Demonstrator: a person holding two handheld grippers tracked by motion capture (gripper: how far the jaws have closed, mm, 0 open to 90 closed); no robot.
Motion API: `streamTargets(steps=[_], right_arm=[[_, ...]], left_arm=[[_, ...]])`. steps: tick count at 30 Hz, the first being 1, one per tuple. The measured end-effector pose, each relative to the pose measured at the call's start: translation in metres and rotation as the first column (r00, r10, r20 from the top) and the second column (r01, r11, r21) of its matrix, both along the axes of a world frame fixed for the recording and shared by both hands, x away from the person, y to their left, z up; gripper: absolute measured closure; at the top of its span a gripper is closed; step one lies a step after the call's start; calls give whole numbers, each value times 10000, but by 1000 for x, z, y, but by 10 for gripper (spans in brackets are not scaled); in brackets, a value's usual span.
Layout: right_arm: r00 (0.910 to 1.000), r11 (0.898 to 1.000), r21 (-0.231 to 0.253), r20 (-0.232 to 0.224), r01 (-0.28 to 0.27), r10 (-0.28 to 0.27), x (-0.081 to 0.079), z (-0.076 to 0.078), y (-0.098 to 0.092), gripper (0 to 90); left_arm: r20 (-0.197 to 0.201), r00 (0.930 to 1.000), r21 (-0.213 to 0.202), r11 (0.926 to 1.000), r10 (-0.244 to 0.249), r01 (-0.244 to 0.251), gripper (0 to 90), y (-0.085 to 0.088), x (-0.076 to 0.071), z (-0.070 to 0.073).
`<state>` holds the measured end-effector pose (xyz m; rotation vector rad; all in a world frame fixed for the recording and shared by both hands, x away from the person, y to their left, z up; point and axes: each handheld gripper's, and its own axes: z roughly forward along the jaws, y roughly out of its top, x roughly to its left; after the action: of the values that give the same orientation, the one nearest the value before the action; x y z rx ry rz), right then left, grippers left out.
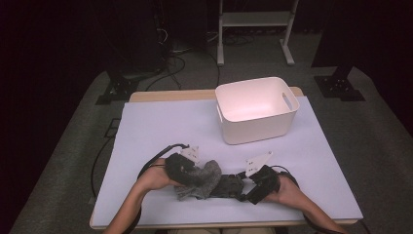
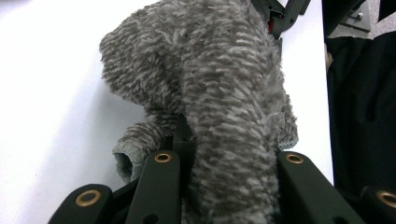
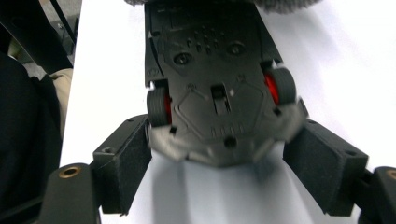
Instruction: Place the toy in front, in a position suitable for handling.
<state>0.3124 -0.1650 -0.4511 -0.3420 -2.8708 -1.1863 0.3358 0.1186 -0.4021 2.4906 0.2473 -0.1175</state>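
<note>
Near the front edge of the tabletop (image 1: 160,122), the left tool (image 1: 191,171) was clamped shut on a fuzzy grey cloth (image 2: 219,88) draped over a black toy car (image 1: 229,186). The right tool (image 1: 249,187) gripped the car's other end, upside down, jaws wide against its sides (image 3: 219,88). A white bin (image 1: 255,109) stood far right.

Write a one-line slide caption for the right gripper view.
Upturned toy car held between the right gripper pads.
</note>
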Motion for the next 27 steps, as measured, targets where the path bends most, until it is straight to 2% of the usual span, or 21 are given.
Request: streamTargets(steps=[4,7,13,20,27], right_arm=[[9996,9999,62,-224,157,-155,0,0,-8,257],[10000,10000,23,-33,19,-18,-1,2,-6,283],[10000,10000,20,16,71,-71,-2,2,-5,281],[10000,10000,10,54,63,-63,-1,2,-4,280],[10000,9999,124,3,80,-80,-1,1,-5,278]], left_arm=[[-24,10000,34,10000,-42,42,708,-2,0,0],[-8,9999,68,9998,-169,169,708,-8,0,2],[38,9981,79,9980,-621,620,707,-31,1,5],[76,9885,154,9884,-1514,1512,706,-71,-3,6],[172,9792,159,9793,-2020,2017,706,-99,-4,7]])
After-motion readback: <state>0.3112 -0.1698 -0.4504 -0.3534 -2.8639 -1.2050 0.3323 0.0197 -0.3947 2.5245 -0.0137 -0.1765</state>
